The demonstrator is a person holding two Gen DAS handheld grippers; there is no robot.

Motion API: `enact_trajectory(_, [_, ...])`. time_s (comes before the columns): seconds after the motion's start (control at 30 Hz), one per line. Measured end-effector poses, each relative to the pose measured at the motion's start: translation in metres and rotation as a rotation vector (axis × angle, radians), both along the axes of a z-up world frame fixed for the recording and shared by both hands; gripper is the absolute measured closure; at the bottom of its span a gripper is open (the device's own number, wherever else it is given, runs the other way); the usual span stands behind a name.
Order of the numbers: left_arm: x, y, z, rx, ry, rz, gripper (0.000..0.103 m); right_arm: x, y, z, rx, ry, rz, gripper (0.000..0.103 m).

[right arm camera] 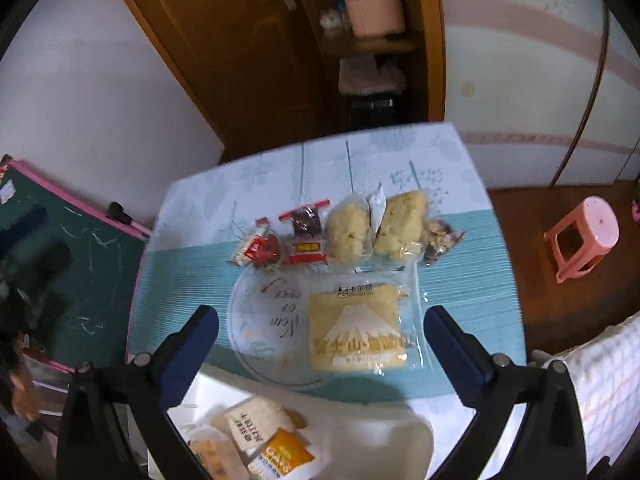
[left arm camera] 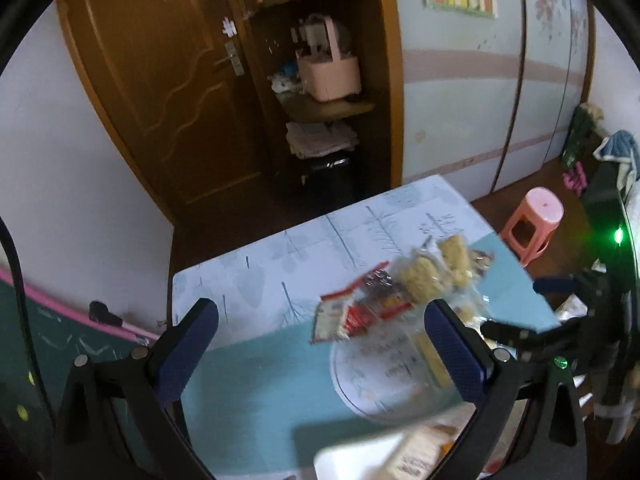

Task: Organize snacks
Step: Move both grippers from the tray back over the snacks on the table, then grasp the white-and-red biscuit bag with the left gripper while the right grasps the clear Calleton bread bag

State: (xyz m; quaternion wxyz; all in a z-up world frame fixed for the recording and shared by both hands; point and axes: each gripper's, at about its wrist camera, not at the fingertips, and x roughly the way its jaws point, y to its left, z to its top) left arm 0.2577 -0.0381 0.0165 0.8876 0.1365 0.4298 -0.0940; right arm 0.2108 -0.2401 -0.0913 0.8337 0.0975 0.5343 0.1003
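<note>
A row of snack packets lies across the table (right arm camera: 192,280): a red packet (right arm camera: 258,249), a dark red-edged packet (right arm camera: 306,234), two pale yellow puffed packets (right arm camera: 348,232) (right arm camera: 402,226) and a small brown packet (right arm camera: 440,240). A yellow cake packet with a mountain picture (right arm camera: 358,328) lies on a clear round plate (right arm camera: 264,320). A white tray (right arm camera: 380,436) at the near edge holds several packets (right arm camera: 260,428). My right gripper (right arm camera: 320,344) is open above the plate. My left gripper (left arm camera: 320,340) is open over the table, left of the blurred snack row (left arm camera: 400,292).
A pink stool (right arm camera: 584,236) stands on the floor to the right. A green chalkboard (right arm camera: 60,248) leans left of the table. A brown door (left arm camera: 160,80) and shelves with a pink basket (left arm camera: 328,72) are behind. The right gripper's body (left arm camera: 560,320) shows in the left wrist view.
</note>
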Motion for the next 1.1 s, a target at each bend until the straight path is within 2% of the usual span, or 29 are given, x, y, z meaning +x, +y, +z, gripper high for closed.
enact_trajectory(0.13, [0.049, -0.002, -0.043, 0.0, 0.131, 0.006, 0.0, 0.024, 0.01, -0.051, -0.06, 0.128, 0.024, 0.0])
enact_trajectory(0.23, [0.079, -0.001, -0.097, -0.014, 0.286, -0.009, 0.0, 0.035, 0.018, -0.094, -0.07, 0.265, 0.053, 0.0])
enact_trajectory(0.4, [0.1, 0.002, -0.163, -0.008, 0.406, 0.017, 0.0, 0.047, 0.033, -0.133, -0.129, 0.387, 0.081, 0.0])
enact_trajectory(0.6, [0.112, 0.001, -0.213, -0.017, 0.469, 0.044, 0.0, 0.052, 0.057, -0.145, -0.286, 0.418, 0.144, 0.0])
enact_trajectory(0.77, [0.12, 0.008, -0.232, -0.068, 0.503, 0.081, 0.001, 0.054, 0.056, -0.149, -0.267, 0.457, 0.142, 0.0])
enact_trajectory(0.83, [0.122, 0.014, -0.239, -0.107, 0.524, 0.096, 0.001, 0.057, 0.053, -0.15, -0.254, 0.469, 0.137, 0.0])
enact_trajectory(0.97, [0.125, 0.031, -0.248, -0.235, 0.56, 0.106, 0.006, 0.064, 0.048, -0.15, -0.246, 0.468, 0.138, 0.0])
enact_trajectory(1.03, [0.124, 0.036, -0.249, -0.271, 0.566, 0.102, 0.012, 0.064, 0.047, -0.15, -0.24, 0.468, 0.136, 0.0])
enact_trajectory(1.1, [0.123, 0.041, -0.253, -0.321, 0.571, 0.09, 0.022, 0.065, 0.044, -0.149, -0.241, 0.463, 0.137, 0.0])
